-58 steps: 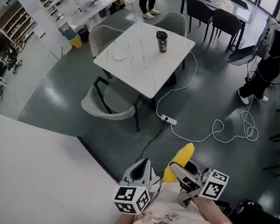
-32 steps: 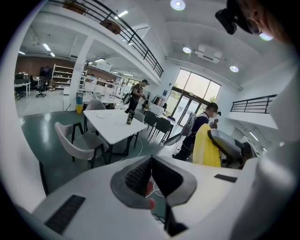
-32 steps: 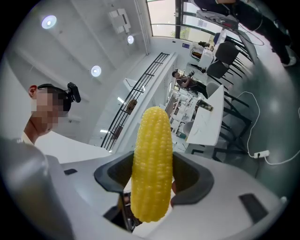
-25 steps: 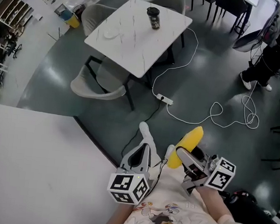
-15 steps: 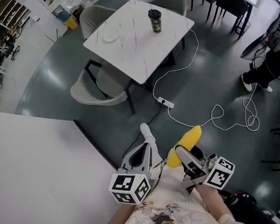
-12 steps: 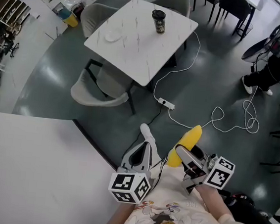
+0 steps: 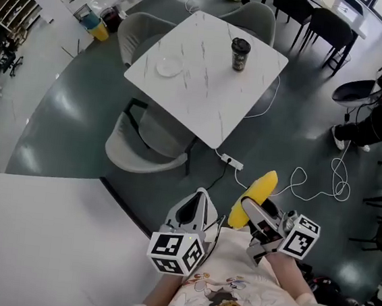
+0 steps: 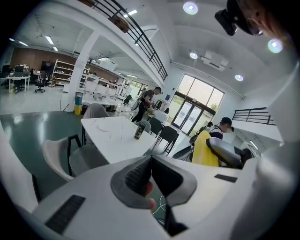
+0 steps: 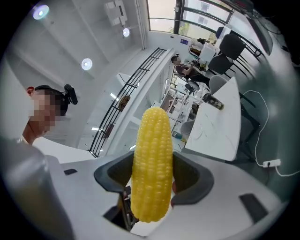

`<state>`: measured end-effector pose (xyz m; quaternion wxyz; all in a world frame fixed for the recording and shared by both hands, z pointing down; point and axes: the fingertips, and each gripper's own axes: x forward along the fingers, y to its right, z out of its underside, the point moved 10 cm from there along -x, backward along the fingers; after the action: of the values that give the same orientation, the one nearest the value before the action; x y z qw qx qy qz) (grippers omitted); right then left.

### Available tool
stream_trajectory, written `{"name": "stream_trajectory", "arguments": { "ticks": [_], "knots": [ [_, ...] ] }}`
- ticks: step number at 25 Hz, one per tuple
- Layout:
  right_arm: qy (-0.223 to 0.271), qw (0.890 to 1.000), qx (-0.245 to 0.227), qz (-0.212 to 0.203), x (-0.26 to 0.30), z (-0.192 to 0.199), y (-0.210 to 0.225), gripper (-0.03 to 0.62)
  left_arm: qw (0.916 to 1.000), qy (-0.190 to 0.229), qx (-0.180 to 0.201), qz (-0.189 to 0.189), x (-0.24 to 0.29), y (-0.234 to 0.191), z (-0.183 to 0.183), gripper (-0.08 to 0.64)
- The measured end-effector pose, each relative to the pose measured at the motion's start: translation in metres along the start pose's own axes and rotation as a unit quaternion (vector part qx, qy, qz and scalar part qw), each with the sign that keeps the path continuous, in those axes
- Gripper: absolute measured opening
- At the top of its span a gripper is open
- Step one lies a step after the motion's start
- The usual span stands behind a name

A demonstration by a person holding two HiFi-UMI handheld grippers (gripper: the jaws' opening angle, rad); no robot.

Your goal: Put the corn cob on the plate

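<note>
A cob stands clamped in the right hand-held gripper, low and just right of centre in the head view. The jaws are shut on its lower half, and the rest juts out past them. Its long axis runs along the jaws and points toward the upper right of that frame.

The plate lies the other way, in the upper left, on a white worktop well apart from both grippers across a stretch of grey floor. A dark cup stands on the same worktop, to the plate's right.

The left hand-held gripper sits just beside the right one, on the plate's side, its jaws together on nothing.

The cob is bright yellow and bare of husk, with even rows of kernels tapering to a blunt tip. Judging by the gap, a long carry up and to the left is needed before the cob can go down.
</note>
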<state>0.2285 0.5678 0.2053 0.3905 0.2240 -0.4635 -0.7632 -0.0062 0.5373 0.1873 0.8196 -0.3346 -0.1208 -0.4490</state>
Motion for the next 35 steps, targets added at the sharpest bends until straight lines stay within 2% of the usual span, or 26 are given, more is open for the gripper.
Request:
{"name": "stream_trajectory", "arguments": {
  "ticks": [6,11,23,35],
  "knots": [
    [0.016,1.000,-0.003,0.014,0.070,-0.006,-0.002,0.247,0.9999,0.002,0.006,0.008,0.013,-0.059,-0.050,0.008],
    [0.031,0.999,-0.010,0.020,0.102,-0.004,-0.008,0.247,0.9998,0.002,0.010,0.019,0.021,-0.093,-0.074,0.008],
    [0.041,0.998,-0.010,0.041,0.134,-0.009,0.001,0.247,0.9997,-0.004,0.000,0.023,0.038,-0.124,-0.089,0.008],
    [0.019,0.999,-0.015,0.023,0.201,-0.042,0.028,0.247,1.0000,0.008,-0.001,-0.004,0.077,-0.161,-0.130,0.008]
  ]
}}
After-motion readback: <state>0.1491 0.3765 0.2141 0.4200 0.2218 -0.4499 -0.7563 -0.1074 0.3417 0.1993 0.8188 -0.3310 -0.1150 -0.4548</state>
